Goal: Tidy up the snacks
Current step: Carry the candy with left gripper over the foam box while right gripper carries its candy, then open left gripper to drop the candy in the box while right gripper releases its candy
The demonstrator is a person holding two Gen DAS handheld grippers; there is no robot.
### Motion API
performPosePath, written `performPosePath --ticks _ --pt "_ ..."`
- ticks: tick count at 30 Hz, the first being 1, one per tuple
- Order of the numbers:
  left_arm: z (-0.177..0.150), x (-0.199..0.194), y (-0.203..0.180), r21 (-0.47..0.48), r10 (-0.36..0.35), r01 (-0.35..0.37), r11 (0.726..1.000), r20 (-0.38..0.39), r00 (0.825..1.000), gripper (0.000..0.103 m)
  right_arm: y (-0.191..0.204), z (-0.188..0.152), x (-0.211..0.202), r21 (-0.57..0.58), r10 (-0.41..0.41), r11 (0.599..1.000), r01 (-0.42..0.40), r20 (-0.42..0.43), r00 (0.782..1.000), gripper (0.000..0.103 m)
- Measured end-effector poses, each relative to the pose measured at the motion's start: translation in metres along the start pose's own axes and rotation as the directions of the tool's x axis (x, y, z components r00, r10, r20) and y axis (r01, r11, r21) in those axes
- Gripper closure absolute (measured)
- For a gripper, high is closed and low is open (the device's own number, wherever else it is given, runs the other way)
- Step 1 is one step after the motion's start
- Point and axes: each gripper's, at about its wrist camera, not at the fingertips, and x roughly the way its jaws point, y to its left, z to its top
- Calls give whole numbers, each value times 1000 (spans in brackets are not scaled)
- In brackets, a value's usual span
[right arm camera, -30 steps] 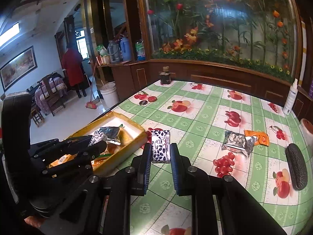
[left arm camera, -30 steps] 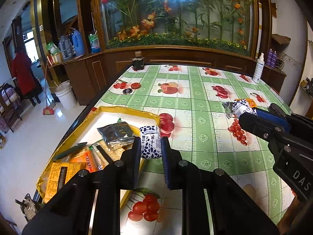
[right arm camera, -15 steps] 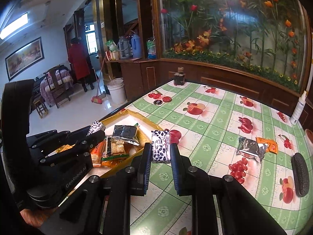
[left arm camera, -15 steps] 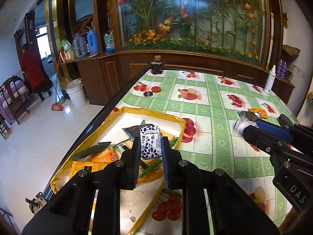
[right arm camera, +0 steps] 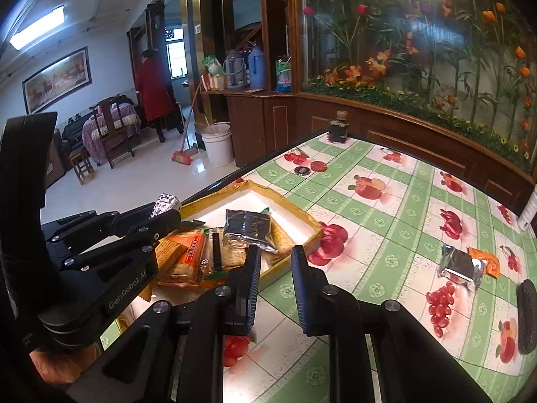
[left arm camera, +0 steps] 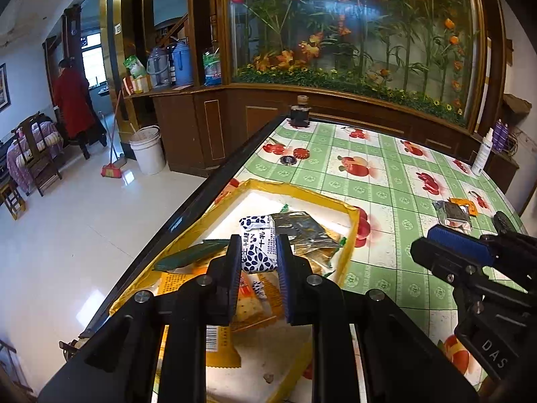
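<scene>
Left wrist view: the left gripper (left arm camera: 258,255) has its jaws clamped on a soft blue-and-white packet (left arm camera: 257,247), long axis pointing away, hanging just above the yellow-rimmed tray (left arm camera: 349,216) of crinkly foil snacks.

Right wrist view: the right gripper (right arm camera: 275,285) has its jaws together on nothing, right of the tray (right arm camera: 312,231); a foil pouch (right arm camera: 461,265) lies on the table (right arm camera: 369,235) well beyond them.

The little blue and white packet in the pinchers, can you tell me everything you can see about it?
The blue and white packet is a small sealed snack pouch that looks like shiny plastic wrap, white with dark blue leaf-like spots and printed characters. The left gripper pinches it on both sides between its two blue-padded fingers, so it hangs above the yellow-rimmed tray and the snacks piled there, touching nothing else. Its crimped top end sticks out past the fingertips. From the right wrist camera only that end peeks out.
</scene>
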Motion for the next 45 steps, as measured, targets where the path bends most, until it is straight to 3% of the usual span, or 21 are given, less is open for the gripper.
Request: performPosePath --ticks 4,6,10,13,15,20,24,25,26,27,34,40,45 --pt "-3 3 11 -16 5 -5 1000 -11 1000 85 -1 -18 10 14 74 997 -74 -68 995 81" --pt "-4 5 16 -24 11 -12 1000 -13 1000 85 -8 -42 18 35 120 993 -117 -131 984 82" --pt "-7 10 21 -38 6 -8 999 -30 1000 86 -28 -98 24 97 142 988 -122 -234 962 80" --pt "-8 13 17 -36 -5 3 999 -37 999 86 -38 -124 18 129 133 986 -102 -261 956 74" --pt "-8 13 14 -29 -13 12 1000 -39 999 86 -40 -135 11 134 129 986 -96 -267 955 57" --pt "-9 8 4 -6 -25 25 1000 -36 999 85 -26 -140 -1 79 116 992 -98 -258 959 45" --pt "-9 7 2 -2 -29 29 1000 -39 999 86 -9 -147 4 -8 66 997 -72 -297 952 47" --pt "-9 7 2 -2 -28 28 1000 -39 999 86 -6 -146 4 -30 48 998 -59 -293 955 49" --pt "-9 7 2 -2 -28 28 1000 -40 999 86 -4 -146 4 -43 37 998 -52 -296 954 67" --pt "-10 7 2 -1 -28 28 1000 -41 999 85 -4 -145 5 -49 27 998 -43 -296 955 70" --pt "-11 8 8 -9 -18 18 1000 -40 999 85 -9 -118 14 19 79 997 -77 -244 967 70" --pt "-16 12 26 -25 17 -18 1000 -51 999 85 0 -59 30 23 127 992 -125 -124 984 70" --pt "-19 18 40 -41 39 -42 998 -70 997 85 6 -12 58 63 175 983 -171 -63 983 70"
